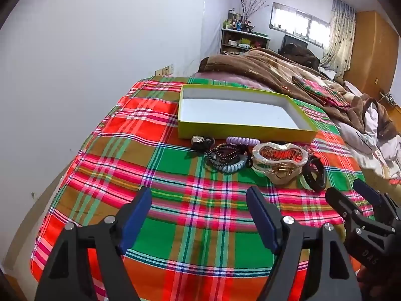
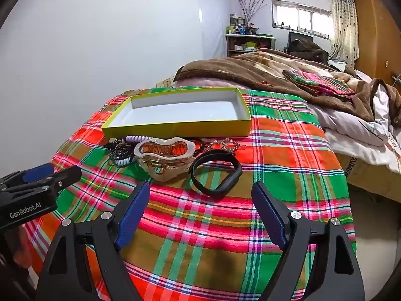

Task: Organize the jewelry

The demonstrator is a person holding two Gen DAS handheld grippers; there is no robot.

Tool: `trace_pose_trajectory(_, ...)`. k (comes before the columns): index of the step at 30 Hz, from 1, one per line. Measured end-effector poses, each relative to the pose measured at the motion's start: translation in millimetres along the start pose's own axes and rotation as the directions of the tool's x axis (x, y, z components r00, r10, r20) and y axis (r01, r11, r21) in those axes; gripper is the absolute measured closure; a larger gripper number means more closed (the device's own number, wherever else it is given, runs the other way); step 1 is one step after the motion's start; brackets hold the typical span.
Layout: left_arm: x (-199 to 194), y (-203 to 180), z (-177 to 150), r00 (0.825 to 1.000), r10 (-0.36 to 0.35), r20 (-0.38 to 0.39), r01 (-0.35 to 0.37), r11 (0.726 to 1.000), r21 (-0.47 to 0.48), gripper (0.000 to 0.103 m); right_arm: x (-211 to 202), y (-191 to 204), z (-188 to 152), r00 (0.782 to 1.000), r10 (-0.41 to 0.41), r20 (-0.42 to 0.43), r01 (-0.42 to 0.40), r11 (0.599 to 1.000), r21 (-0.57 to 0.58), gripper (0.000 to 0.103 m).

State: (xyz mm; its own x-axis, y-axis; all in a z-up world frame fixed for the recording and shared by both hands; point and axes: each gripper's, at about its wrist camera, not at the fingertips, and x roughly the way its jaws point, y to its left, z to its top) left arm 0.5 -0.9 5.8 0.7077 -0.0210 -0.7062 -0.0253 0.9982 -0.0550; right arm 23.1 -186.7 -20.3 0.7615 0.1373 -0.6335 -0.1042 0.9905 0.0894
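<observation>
A shallow yellow-green box (image 1: 246, 131) (image 2: 175, 129) with a white inside lies empty on the plaid cloth. In front of it sits a row of jewelry: a lilac spiral band (image 1: 241, 140) (image 2: 137, 138), dark bead bracelets (image 1: 224, 154) (image 2: 120, 150), a pale blue spiral band (image 1: 231, 168), a wavy cream glass dish (image 1: 279, 163) (image 2: 165, 159) with gold chains inside, and a black strap (image 1: 314, 174) (image 2: 216, 173). My left gripper (image 1: 199, 195) hovers open, short of the beads. My right gripper (image 2: 200, 192) stands open just before the strap. Both hold nothing.
The plaid cloth (image 1: 175, 175) (image 2: 288, 163) covers the near end of a bed. A brown blanket (image 1: 275, 72) (image 2: 250, 70) and white bedding (image 2: 363, 130) lie behind and to the right. A white wall runs along the left. The cloth drops off at its left and right edges.
</observation>
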Motion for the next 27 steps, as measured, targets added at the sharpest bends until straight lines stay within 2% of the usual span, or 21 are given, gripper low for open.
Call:
trace_pose_trajectory(5,2.5,-1.7,0.5,1.0,0.013,-0.003,-0.013,1.0,0.004,0.024,3.1,-2.7,-0.4,1.0,-0.001,-0.015,0.001,1.0,0.015,0.02)
trace_pose_trajectory(8,4.8,-5.2,1.4,0.999,0.044,-0.008,-0.044,0.999,0.022,0.024,7.2,-7.9,1.3,1.0,-0.001,-0.018,0.001,1.0,0.021,0.02)
trace_pose_trajectory(27,13.4,2.4,5.9,0.999,0.029,-0.032,-0.029,1.0,-0.001,0.024,14.2,-9.7,6.9,1.0,0.005,-0.006,-0.005,1.0,0.024,0.02)
